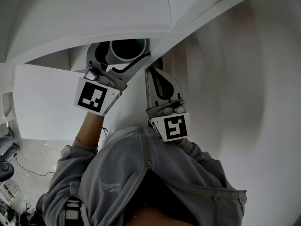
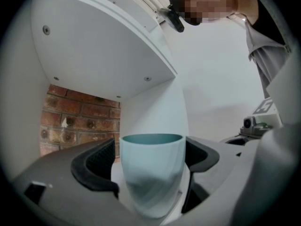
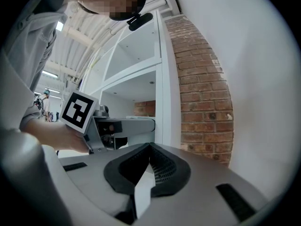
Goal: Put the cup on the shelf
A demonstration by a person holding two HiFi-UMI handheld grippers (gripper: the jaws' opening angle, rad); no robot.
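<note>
The cup point(image 2: 151, 173) stands upright inside a shelf point(image 2: 155, 112) bay, its base apparently resting on the white shelf floor, so the placing looks all but done. The left hand-held gripper point(image 1: 120, 62) reaches level into the bay with its jaws spread about as wide as they go. The cup sits between the pads point(image 2: 96, 166), which seem to stand just off its sides rather than pinching it. That fits a release: the cup can carry its own weight, and the wide jaws leave room to back straight out without dragging it.

In the left gripper view, the brick wall point(image 2: 80, 117) closes the bay at 10 o'clock from the cup. The cup sits near the front, with room behind it.

The right hand-held gripper point(image 1: 155, 76) has no part in the placing. Its jaws are pressed together on nothing, and in the head view it waits at 4 o'clock from the cup, just outside the shelf's upright and clear of the left one's way out.

The likely risk is a pad catching the cup's side and tipping it during the pull-back.
</note>
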